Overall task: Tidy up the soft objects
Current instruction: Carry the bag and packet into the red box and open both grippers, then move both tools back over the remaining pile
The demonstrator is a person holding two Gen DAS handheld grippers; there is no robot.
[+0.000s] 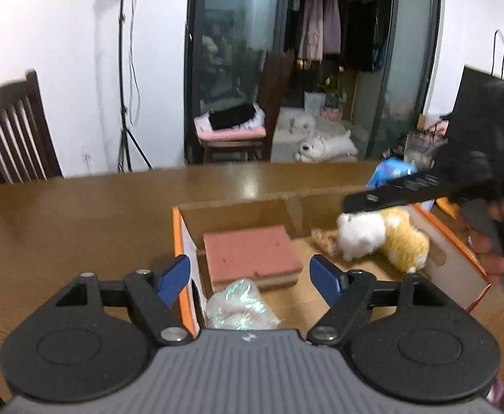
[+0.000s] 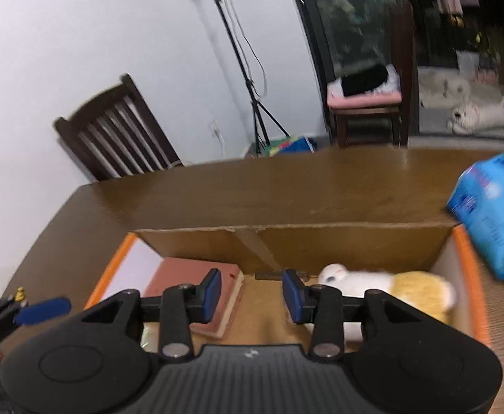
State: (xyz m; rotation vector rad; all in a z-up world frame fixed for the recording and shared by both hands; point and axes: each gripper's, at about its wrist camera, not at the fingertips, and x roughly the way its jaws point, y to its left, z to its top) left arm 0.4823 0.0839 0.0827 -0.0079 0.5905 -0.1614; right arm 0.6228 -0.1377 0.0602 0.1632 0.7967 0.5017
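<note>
Sponge (image 1: 252, 255), plush toy (image 1: 383, 238) (somewhat blurred) inside cardboard box (image 1: 238, 207).

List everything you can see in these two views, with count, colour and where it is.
cardboard box: 1, brown with orange rim, on the table
sponge block: 1, pink over cream, left part of the box
plush toy: 1, white and yellow, right part of the box
crinkly plastic bag: 1, clear and whitish, near corner of the box
blue packet: 1, blue, on the table beside the box's right wall
table: 1, brown wood
dark chair: 1, dark brown, behind the table
stool with pink cushion: 1, in the doorway
tripod stand: 1, black, against the wall
left gripper: open, above the box
right gripper: open, over the box
</note>
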